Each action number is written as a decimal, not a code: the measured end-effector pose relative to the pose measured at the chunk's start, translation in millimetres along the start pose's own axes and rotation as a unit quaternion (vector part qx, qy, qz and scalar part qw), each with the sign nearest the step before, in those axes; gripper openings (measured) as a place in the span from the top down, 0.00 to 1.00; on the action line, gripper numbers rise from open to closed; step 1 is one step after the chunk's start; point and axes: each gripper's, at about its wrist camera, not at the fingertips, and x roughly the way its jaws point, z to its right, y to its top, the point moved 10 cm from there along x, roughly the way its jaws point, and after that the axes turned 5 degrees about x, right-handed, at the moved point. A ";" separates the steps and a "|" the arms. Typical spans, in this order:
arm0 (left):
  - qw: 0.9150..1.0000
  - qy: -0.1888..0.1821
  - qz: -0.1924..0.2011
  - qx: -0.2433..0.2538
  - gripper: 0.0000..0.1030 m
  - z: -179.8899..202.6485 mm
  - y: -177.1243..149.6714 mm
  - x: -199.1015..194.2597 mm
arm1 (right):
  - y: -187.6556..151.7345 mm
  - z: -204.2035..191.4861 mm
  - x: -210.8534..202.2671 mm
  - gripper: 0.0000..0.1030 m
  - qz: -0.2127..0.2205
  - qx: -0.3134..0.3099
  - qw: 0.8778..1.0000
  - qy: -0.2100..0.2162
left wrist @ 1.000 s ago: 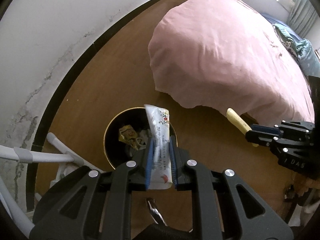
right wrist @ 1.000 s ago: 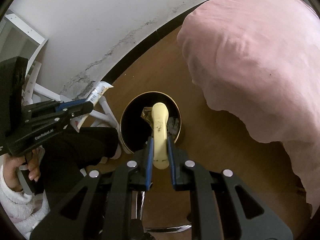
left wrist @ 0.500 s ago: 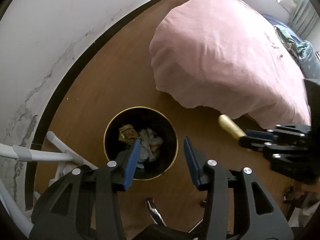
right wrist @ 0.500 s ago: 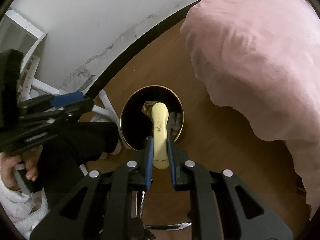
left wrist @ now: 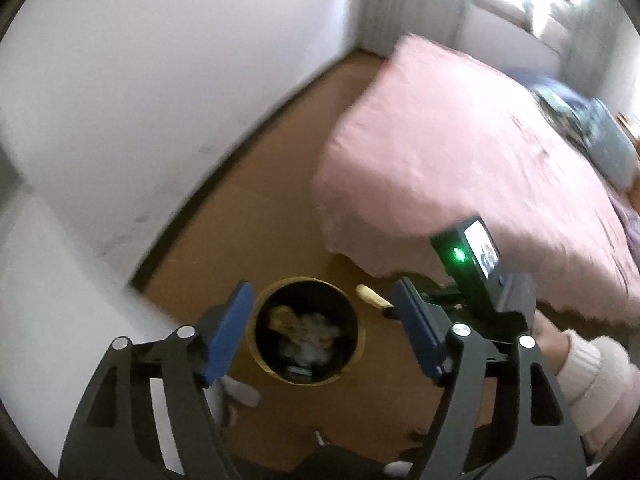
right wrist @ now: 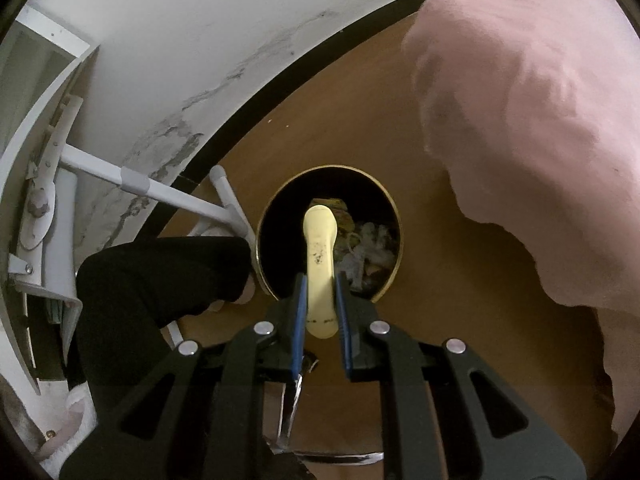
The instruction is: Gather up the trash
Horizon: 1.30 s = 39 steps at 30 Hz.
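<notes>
A round black trash bin with a gold rim [left wrist: 362, 334] [right wrist: 394, 216] stands on the brown floor and holds several crumpled wrappers [left wrist: 304, 326]. My left gripper [left wrist: 320, 330] is open and empty above the bin. My right gripper [right wrist: 320, 300] is shut on a pale yellow banana-like piece of trash [right wrist: 320, 256], whose tip hangs over the bin's mouth. In the blurred left wrist view that yellow piece [left wrist: 372, 295] pokes out of the right gripper just right of the bin.
A bed under a pink cover [left wrist: 460, 160] [right wrist: 540, 100] fills the right side. A white wall with a dark skirting [right wrist: 248, 112] runs behind the bin. White tube furniture legs [right wrist: 160, 188] and the person's black-clad leg [right wrist: 152, 280] are left of the bin.
My left gripper opened and the white wrapper dropped from it; the gripper then rose and drew back, opening wider. My right gripper carried the yellow piece over the bin.
</notes>
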 end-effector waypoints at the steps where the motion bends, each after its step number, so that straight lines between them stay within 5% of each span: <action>1: 1.000 0.011 0.007 -0.012 0.28 -11.5 1.5 -7.9 | 2.4 -2.9 4.8 0.86 -0.004 -0.002 1.000 0.001; 9: 0.979 0.144 0.052 -0.137 0.24 -160.6 -27.1 -91.3 | 15.7 -24.5 71.9 0.86 -0.064 -0.023 0.998 -0.006; 18: 0.945 0.210 0.046 -0.244 0.24 -258.0 -102.6 -146.3 | 36.4 -21.0 136.4 0.86 -0.096 -0.011 0.995 -0.034; 19: 0.943 0.213 0.047 -0.253 0.23 -263.5 -107.8 -149.4 | 37.9 -20.3 139.5 0.81 -0.094 -0.014 0.995 -0.038; 21: 0.936 0.219 0.048 -0.270 0.18 -276.5 -121.7 -155.9 | 39.0 -18.9 144.4 0.38 -0.095 -0.023 0.994 -0.053; 22: 0.934 0.221 0.049 -0.275 0.15 -283.5 -125.9 -158.0 | 39.7 -17.7 143.8 0.09 -0.091 -0.026 0.993 -0.065; 26: 0.929 0.230 0.046 -0.287 0.10 -293.1 -141.5 -164.9 | 53.2 -1.7 120.9 0.07 -0.050 -0.043 0.986 -0.150; 28: 0.926 0.234 0.044 -0.293 0.08 -301.5 -146.3 -167.9 | 66.2 10.2 96.4 0.07 -0.017 -0.034 0.980 -0.197; 30: 0.922 0.241 0.044 -0.299 0.07 -308.7 -152.5 -172.5 | 93.0 17.6 45.6 0.07 0.066 -0.035 0.962 -0.261; 34: 0.913 0.257 0.049 -0.313 0.07 -322.4 -168.7 -183.5 | 132.3 -6.8 -92.5 0.07 0.260 -0.041 0.897 -0.356; 36: 0.909 0.263 0.053 -0.318 0.07 -329.7 -177.9 -191.3 | 139.9 -42.8 -164.9 0.07 0.352 -0.036 0.873 -0.336; 39: 0.902 0.277 0.058 -0.327 0.07 -341.5 -191.2 -201.6 | 136.3 -114.6 -235.6 0.07 0.449 -0.020 0.857 -0.251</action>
